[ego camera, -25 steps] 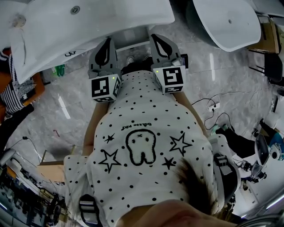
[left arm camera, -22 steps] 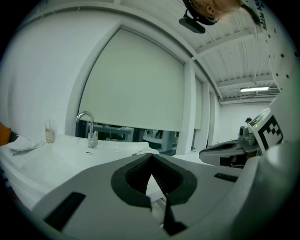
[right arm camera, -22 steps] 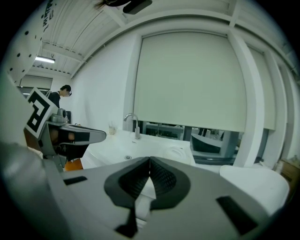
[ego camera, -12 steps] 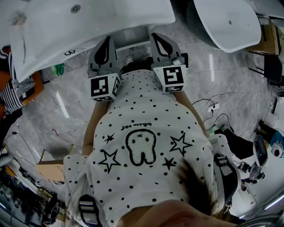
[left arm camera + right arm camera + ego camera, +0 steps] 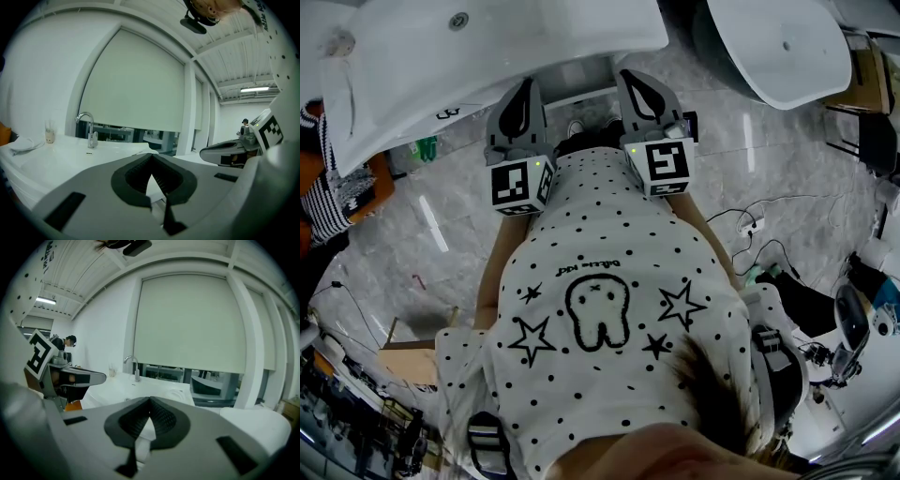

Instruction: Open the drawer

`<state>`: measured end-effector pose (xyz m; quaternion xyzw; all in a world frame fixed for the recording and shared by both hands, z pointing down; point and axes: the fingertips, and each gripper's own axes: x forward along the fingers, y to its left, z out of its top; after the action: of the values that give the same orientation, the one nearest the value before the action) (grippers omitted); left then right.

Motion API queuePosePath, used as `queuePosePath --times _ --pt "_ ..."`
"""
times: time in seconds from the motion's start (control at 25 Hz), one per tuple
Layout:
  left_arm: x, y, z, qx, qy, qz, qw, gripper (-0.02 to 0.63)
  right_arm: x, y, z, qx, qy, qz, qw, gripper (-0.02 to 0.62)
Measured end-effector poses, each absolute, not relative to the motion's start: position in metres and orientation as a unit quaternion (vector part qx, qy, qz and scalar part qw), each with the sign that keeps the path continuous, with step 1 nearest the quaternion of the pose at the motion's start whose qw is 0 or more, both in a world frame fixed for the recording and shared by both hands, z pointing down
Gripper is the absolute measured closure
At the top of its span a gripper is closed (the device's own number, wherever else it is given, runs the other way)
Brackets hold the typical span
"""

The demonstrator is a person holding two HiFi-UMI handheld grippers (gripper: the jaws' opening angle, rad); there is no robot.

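White washbasin (image 5: 487, 47) fills the head view at 11 o'clock, above grey marbled floor (image 5: 441, 244) and a dotted shirt (image 5: 600, 281). A curved tap (image 5: 89, 129) and a drawn blind (image 5: 187, 319) are shown by the gripper views alone. The left gripper (image 5: 527, 86) and right gripper (image 5: 630, 77) are held side by side, jaws closed on nothing, aimed at 12 o'clock. A pale cabinet front (image 5: 577, 77) is seen between them under the basin's edge. The drawer and its long axis cannot be told.
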<state>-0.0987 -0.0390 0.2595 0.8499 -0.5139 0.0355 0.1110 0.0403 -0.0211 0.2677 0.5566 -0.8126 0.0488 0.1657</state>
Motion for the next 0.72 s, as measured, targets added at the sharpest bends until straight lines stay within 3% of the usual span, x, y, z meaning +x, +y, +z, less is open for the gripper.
queuePosePath --times 0.72 --pt "-0.108 -0.036 0.260 0.848 -0.517 0.034 0.112 0.603 0.028 -0.018 0.264 0.547 -0.821 0.036 0.162 0.581"
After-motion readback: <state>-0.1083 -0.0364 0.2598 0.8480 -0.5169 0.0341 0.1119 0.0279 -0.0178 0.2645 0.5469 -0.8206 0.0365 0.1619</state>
